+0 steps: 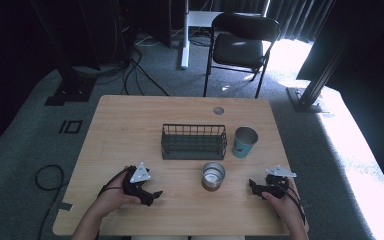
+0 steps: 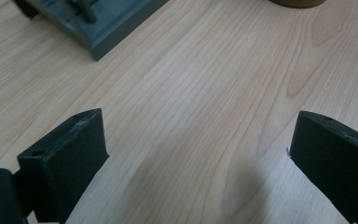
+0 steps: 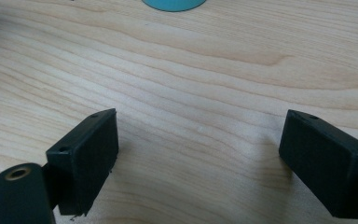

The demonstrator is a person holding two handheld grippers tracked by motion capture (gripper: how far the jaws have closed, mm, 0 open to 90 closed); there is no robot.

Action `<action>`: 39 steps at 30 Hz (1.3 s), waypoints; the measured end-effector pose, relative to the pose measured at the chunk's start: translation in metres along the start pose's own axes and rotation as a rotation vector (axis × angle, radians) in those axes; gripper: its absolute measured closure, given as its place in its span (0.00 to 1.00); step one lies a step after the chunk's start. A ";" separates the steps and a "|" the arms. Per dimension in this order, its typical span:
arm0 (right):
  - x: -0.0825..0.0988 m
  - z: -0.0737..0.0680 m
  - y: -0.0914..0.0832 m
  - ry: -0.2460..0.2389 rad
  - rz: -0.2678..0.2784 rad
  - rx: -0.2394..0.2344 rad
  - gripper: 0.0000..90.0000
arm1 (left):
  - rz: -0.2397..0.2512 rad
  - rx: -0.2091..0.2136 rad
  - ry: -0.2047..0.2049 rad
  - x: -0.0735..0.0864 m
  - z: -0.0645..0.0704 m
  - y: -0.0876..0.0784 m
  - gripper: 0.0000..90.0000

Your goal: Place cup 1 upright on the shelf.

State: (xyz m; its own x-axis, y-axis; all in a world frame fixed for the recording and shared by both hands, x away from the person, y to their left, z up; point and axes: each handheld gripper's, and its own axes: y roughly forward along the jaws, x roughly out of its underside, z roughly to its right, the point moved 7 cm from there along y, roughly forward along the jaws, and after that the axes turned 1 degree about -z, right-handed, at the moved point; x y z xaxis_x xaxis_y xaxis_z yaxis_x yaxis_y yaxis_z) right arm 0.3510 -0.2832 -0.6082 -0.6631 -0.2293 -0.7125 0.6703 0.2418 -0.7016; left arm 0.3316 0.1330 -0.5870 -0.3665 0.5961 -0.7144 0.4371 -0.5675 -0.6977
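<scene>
Resting low on the wooden bench [image 1: 130, 125], the left gripper [image 1: 150, 196] at 7 o'clock and right gripper [image 1: 254, 186] at 5 o'clock both have jaws spread wide, holding nothing. Between them stands a metal can [image 1: 213, 175]; beyond it sit a wire basket [image 1: 194, 142] and a teal cup [image 1: 244, 142] at 1 o'clock.

Table [image 1: 130, 130] pale matt wood grain; basket [image 1: 194, 142] dark wire metal; can [image 1: 213, 176] shiny metal; cup [image 1: 244, 142] teal, looks paper.

basket [image 1: 194, 141] mid-table | cup [image 1: 244, 142] just right | can [image 1: 213, 175] in front
</scene>
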 end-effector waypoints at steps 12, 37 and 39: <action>0.000 0.000 0.000 0.000 0.000 0.000 0.13 | 0.032 0.039 0.046 -0.027 0.015 0.012 0.05; 0.000 0.000 0.000 0.002 0.000 0.000 0.13 | 0.082 0.103 0.108 -0.069 0.041 0.034 0.05; 0.000 0.000 0.000 0.002 0.000 0.000 0.13 | 0.088 0.109 0.108 -0.072 0.043 0.037 0.05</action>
State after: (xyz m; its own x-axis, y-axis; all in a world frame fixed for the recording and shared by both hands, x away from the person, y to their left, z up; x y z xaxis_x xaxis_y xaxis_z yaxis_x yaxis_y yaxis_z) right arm 0.3509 -0.2831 -0.6081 -0.6639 -0.2277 -0.7123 0.6701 0.2418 -0.7018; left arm 0.3384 0.0450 -0.5636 -0.2375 0.5954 -0.7675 0.3701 -0.6751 -0.6382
